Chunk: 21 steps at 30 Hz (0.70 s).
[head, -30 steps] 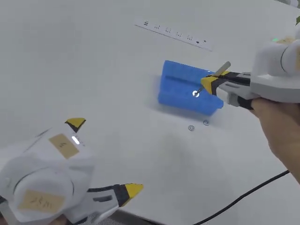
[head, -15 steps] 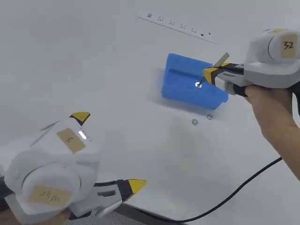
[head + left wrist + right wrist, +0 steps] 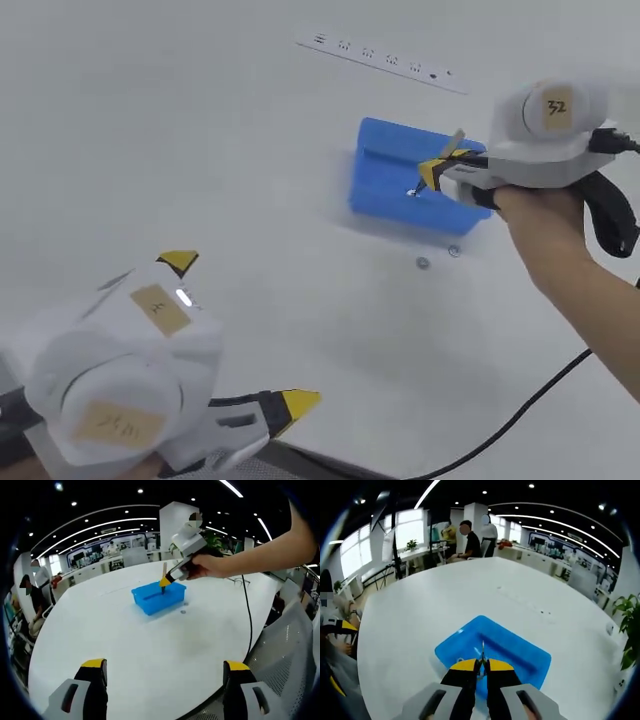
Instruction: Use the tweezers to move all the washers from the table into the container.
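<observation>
A blue container stands on the white table. My right gripper is shut on a pair of tweezers, and a small shiny washer sits at their tip, over the container's inside. In the right gripper view the tweezers point down into the container. Two washers lie on the table just in front of the container. My left gripper is open near the table's front edge, far from the container.
A power strip lies at the back of the table. A black cable runs across the front right. People sit at desks beyond the table.
The right hand has rolled, so its label now faces the head camera. The tweezers' tip with the washer stays over the container. The left gripper has not moved.
</observation>
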Tool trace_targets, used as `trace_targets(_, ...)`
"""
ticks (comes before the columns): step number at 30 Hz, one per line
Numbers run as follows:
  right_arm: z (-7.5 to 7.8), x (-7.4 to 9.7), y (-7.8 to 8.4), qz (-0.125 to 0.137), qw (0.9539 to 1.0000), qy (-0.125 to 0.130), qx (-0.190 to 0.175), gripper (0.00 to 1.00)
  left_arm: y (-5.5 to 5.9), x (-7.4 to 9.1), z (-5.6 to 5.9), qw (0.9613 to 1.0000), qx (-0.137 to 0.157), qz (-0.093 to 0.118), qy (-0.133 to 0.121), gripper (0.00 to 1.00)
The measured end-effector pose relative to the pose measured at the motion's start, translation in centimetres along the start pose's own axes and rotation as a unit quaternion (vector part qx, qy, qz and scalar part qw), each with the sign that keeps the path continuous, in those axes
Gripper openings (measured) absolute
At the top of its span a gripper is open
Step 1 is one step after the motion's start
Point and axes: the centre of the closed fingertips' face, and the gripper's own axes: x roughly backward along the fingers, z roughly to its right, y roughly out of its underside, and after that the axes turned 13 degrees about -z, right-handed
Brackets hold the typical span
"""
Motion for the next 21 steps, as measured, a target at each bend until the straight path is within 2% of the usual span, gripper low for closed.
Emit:
trace_targets(10, -0.1, -1.5, 0.4, -0.014, 0.9999, -0.003, -0.004, 0.03, 0.1, 0.0, 0.0, 1.0, -0.003, -0.004, -0.003, 0.99)
trace_targets(12, -0.1, -1.5, 0.5, -0.015, 0.9999, -0.004, -0.004, 0.03, 0.1, -0.1, 0.0, 1.0, -0.003, -0.003, -0.001, 0.99)
trace_targets(15, -0.3, -1.7, 0.6, -0.019, 0.9998, -0.004, -0.002, 0.03, 0.4, -0.3, 0.0, 0.9999, -0.002, -0.015, 0.0, 0.99)
trace_targets(21, -0.4, -1.5, 0.8, -0.02, 0.9998, -0.006, -0.004, 0.03, 0.4, -0.3, 0.0, 0.9999, -0.005, -0.015, -0.002, 0.99)
